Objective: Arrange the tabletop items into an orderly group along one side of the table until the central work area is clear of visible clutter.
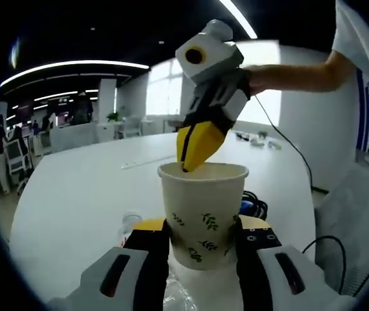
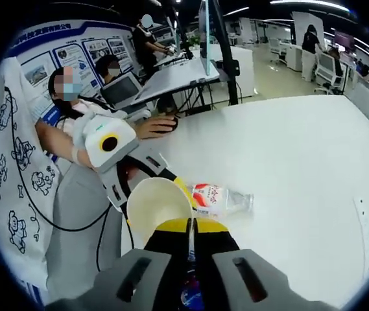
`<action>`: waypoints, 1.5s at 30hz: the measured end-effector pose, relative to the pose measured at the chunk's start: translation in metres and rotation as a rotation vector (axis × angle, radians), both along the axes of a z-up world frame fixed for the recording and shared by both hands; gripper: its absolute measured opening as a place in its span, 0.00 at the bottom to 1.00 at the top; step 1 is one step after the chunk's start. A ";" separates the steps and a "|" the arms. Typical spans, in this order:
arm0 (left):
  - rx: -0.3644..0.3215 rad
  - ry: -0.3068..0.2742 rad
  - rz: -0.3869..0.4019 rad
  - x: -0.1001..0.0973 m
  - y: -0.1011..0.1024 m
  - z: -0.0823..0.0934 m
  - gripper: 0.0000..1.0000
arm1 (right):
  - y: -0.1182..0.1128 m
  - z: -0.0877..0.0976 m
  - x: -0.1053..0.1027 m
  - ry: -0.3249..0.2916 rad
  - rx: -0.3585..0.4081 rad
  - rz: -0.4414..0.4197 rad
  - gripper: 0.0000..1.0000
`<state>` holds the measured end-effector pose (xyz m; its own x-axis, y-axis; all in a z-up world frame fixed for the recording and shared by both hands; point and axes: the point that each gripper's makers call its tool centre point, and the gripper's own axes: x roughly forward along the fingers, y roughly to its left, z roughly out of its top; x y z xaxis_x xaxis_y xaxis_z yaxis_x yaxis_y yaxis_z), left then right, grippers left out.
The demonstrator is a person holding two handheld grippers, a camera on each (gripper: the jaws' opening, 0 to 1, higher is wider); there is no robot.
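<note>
In the left gripper view, the left gripper [image 1: 202, 241] is clamping its 2 jaws against the sides of a paper cup [image 1: 202, 214], 1 jaw pressing on each side of the lower wall. The cup is standing upright between them, white with small green leaf prints, its open mouth facing up. Some crinkled clear plastic [image 1: 184, 291] is lying under the cup's base, between the jaws. From above, the right gripper [image 1: 194, 159] is reaching down with its yellow tips dipping just inside the cup's rim at the far-left edge; the tips are looking pressed together, and whether they are pinching anything I cannot tell. A person's bare forearm [image 1: 301, 74] is holding that gripper from the right. In the right gripper view, the right gripper [image 2: 190, 243] is showing its 2 jaws closed against each other, with only a thin seam between the yellow tips, just beside the cup [image 2: 159, 207], whose pale inside is facing the camera. The left gripper [image 2: 146, 172] is sitting behind the cup. A clear plastic bottle [image 2: 218, 199] with a red-and-white label is lying on its side on the white table [image 2: 301, 181], just beyond the cup. Cables [image 1: 252, 204] are lying on the table behind the cup.
</note>
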<state>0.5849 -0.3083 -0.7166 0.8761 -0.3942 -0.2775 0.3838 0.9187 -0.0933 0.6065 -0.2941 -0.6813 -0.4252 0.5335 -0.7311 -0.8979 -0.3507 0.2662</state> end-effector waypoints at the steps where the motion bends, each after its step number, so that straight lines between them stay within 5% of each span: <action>1: 0.000 0.002 0.001 0.000 0.000 0.000 0.37 | 0.000 0.000 -0.002 0.001 0.000 0.000 0.00; 7: -0.019 -0.002 0.063 0.003 0.014 0.000 0.50 | 0.001 0.009 0.009 -0.008 0.013 -0.028 0.00; 19: -0.021 0.002 0.139 -0.009 0.046 0.002 0.45 | 0.007 0.000 0.079 -0.036 -0.026 -0.239 0.00; 28: -0.038 0.028 0.156 -0.015 0.048 -0.006 0.46 | 0.013 -0.026 0.088 -0.098 -0.086 -0.247 0.00; 45: -0.054 0.050 0.186 -0.019 0.058 -0.017 0.45 | 0.017 -0.059 0.106 -0.075 -0.150 -0.296 0.00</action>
